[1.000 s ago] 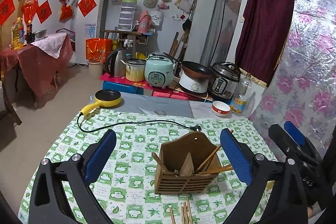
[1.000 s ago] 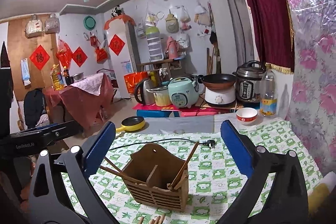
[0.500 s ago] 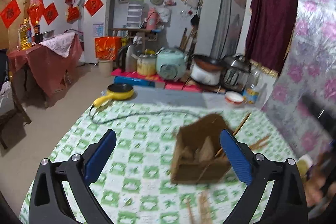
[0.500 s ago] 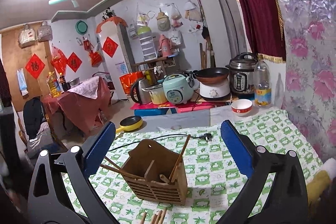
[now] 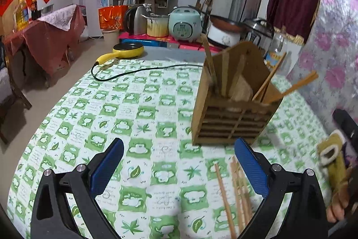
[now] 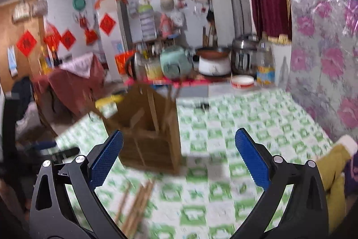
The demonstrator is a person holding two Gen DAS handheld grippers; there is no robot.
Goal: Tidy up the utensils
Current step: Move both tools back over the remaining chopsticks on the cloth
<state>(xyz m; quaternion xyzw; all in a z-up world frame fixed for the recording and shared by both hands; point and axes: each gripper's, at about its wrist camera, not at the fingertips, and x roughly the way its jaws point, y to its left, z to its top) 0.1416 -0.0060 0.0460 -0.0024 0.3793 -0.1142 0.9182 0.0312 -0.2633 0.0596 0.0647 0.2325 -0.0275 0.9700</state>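
Left gripper [image 5: 179, 169]: my jaws spread, empty.
Right gripper [image 6: 179, 158]: likewise spread.
Holder [image 5: 232, 104]: upright; loose chopsticks [image 5: 237, 192] nearby.

Black tongs [image 5: 179, 168] with blue textured pads [image 5: 250, 168], silver screws; mustard-yellow, white-cuffed sleeve [image 6: 331, 160].

Right wrist view: motion-blurred throughout.
Wooden holder [image 6: 147, 127]: smeared, contents unreadable.
Loose chopsticks [image 5: 235, 196]: cut off at bottom edge; perhaps five.
Hand [image 5: 335, 209]: mostly out of frame.
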